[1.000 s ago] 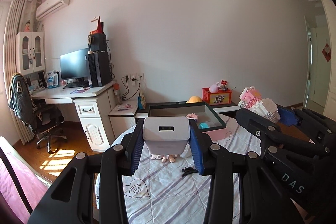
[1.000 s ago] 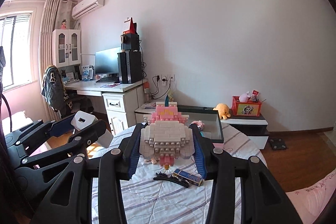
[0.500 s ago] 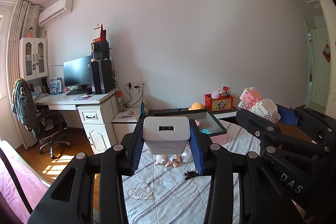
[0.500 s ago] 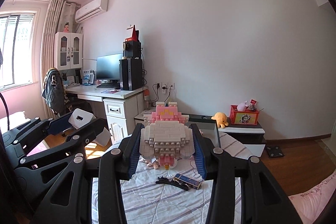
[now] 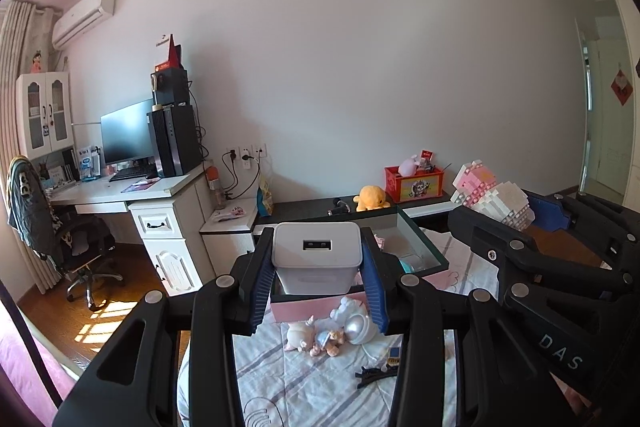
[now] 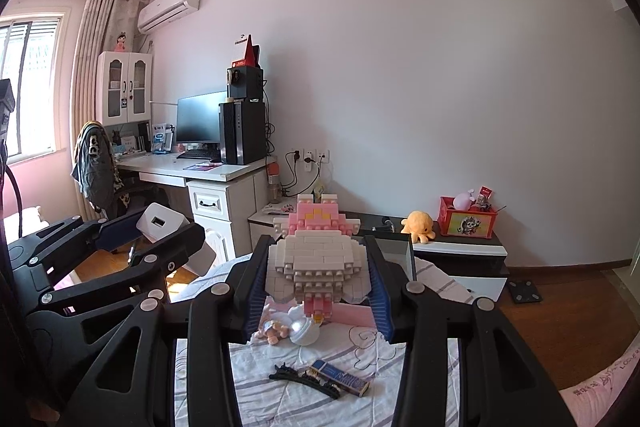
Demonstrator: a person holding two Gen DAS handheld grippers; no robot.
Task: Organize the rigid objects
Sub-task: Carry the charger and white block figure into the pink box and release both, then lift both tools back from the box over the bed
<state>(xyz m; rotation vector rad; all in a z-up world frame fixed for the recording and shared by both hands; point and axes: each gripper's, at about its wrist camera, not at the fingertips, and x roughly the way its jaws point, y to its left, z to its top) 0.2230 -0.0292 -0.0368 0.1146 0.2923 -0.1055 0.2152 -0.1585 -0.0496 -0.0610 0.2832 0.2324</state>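
Note:
My left gripper (image 5: 318, 269) is shut on a white USB charger block (image 5: 317, 251), held above the near edge of a pink-sided open box (image 5: 416, 247) on the round table. My right gripper (image 6: 318, 277) is shut on a pink and white brick-built figure (image 6: 318, 259), held above the table near the same box (image 6: 394, 253). Each gripper shows in the other view: the right one with its figure (image 5: 496, 199), the left one with the charger (image 6: 160, 223). Small doll figurines (image 5: 328, 333) lie on the striped cloth below.
A black hair clip (image 6: 304, 379) and a small blue box (image 6: 340, 381) lie on the cloth (image 6: 280, 399) near me. Behind stand a desk (image 6: 200, 167) with a computer, an office chair (image 5: 60, 227) and a low cabinet (image 6: 460, 251) with toys.
Both grippers have moved forward and lower toward the box with their objects still held. The box and the doll figurines now sit closer under the fingers.

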